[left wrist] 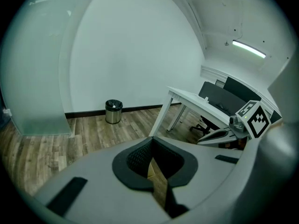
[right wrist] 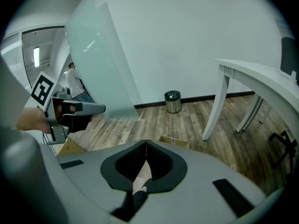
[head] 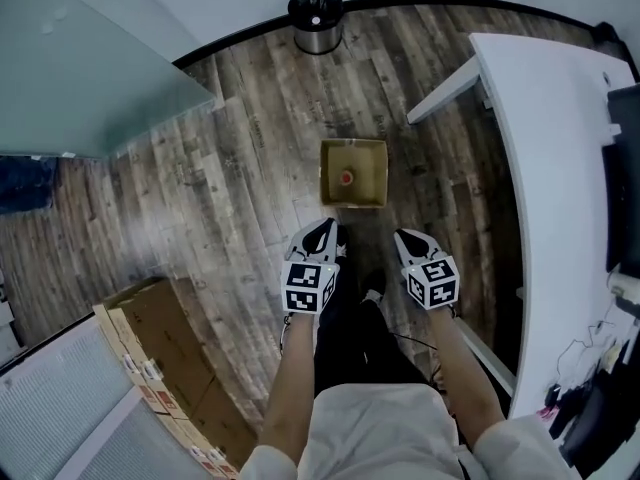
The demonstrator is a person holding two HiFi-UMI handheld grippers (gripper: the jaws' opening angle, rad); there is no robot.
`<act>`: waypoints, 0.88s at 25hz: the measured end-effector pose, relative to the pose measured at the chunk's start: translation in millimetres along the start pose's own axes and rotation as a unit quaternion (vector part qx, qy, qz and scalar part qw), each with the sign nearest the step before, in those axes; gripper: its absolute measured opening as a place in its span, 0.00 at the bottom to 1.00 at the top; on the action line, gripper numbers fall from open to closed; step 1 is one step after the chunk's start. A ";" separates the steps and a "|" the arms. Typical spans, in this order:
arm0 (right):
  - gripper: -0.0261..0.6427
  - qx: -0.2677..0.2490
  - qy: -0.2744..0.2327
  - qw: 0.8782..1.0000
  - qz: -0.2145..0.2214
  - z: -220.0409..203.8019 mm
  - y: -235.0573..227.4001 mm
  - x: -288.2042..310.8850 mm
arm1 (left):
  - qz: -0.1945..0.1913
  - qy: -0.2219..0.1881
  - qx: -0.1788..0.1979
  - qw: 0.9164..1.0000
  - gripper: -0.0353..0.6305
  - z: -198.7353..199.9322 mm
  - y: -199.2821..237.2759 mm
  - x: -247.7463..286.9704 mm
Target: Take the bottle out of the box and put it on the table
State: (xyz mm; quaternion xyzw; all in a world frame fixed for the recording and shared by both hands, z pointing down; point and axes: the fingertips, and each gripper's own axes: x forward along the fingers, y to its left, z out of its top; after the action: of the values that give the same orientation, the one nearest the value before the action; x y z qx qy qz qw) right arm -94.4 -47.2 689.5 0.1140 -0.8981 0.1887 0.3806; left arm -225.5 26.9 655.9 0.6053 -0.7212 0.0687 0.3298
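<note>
The bottle (head: 346, 178) is still inside the open cardboard box (head: 352, 202), which sits on the wood floor directly ahead of the person. From the head view only its small reddish cap shows, near the middle of the box floor and a little left of centre. That suggests the bottle stands upright with its long axis vertical, pointing toward the camera, though its body cannot be made out.

Both grippers hang in front of the person, above the near edge of the box, and neither is inside it. The left gripper (head: 320, 233) sits just over the near left corner. Its jaw tips meet in its own view and nothing is caught between them. The right gripper (head: 410, 240) is off past the near right corner, and its jaws are also pressed together and empty. In its own view the box rim shows just beyond the jaw tips.

The bottle therefore lies ahead of and below both claws, closer to the left one, with the right one farther out to the side. The white table (head: 545, 168) runs along the person's right, well apart from the box, so it is nearer the right gripper.

Whichever gripper takes the bottle would probably have to open first. It would then come down into the box from above to close around the neck or body below the cap, without catching the cardboard walls.
</note>
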 end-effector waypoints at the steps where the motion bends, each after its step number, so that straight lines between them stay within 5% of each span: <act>1: 0.10 0.001 0.001 1.000 -0.002 -0.1 -1.6 9.5 | -0.001 0.005 -0.002 1.000 0.08 -4.6 6.1 5.3; 16: 0.10 0.045 0.030 0.998 -0.015 -58.4 -74.5 165.3 | -0.010 0.065 -0.010 0.998 0.08 -89.7 69.7 111.5; 22: 0.10 0.009 0.066 0.998 0.002 -100.6 -87.5 229.9 | 0.004 0.091 -0.028 0.995 0.08 -147.0 97.3 145.7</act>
State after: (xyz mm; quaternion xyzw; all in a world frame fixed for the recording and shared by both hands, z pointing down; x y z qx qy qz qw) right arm -156.8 -97.5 942.9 0.1027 -0.8696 0.2047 0.4375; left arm -264.3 4.7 880.2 0.5840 -0.6925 0.1042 0.4105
